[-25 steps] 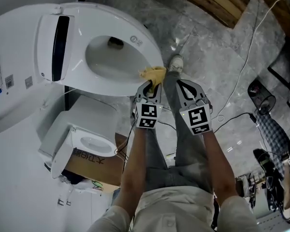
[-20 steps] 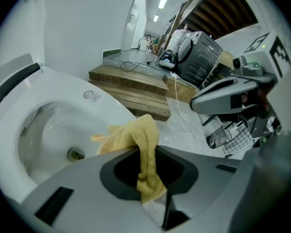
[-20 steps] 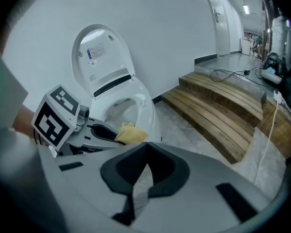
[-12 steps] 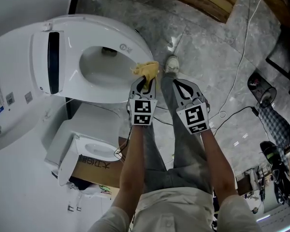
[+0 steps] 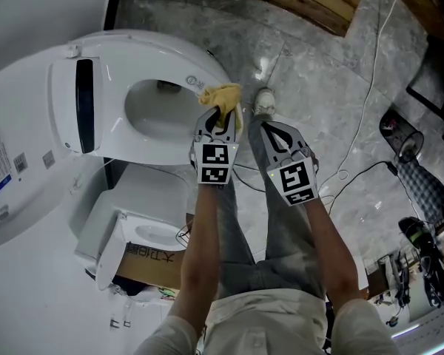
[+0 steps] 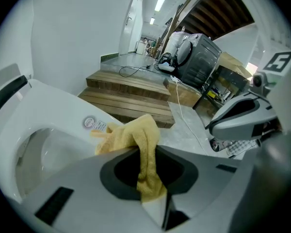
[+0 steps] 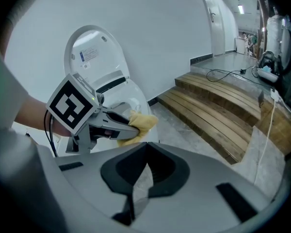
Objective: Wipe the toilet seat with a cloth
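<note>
A white toilet with its lid raised fills the head view's left; its seat (image 5: 189, 72) rings the bowl. My left gripper (image 5: 220, 117) is shut on a yellow cloth (image 5: 223, 97), which hangs over the seat's front rim. In the left gripper view the cloth (image 6: 136, 139) is pinched between the jaws, with the seat (image 6: 63, 120) just beyond. My right gripper (image 5: 270, 132) hovers beside the left one over the floor, shut and holding nothing. The right gripper view shows the left gripper (image 7: 111, 125) with the cloth (image 7: 141, 123) at the toilet (image 7: 99, 57).
A second small white toilet part (image 5: 133, 220) sits on a cardboard box (image 5: 152, 261) below the toilet. Wooden steps (image 5: 311, 2) run along the top. Cables (image 5: 377, 87) trail over the grey marble floor, and the person's shoe (image 5: 264, 99) stands near the bowl.
The left gripper has moved the cloth up and left along the seat's front rim. The right gripper has stayed beside it, empty.
</note>
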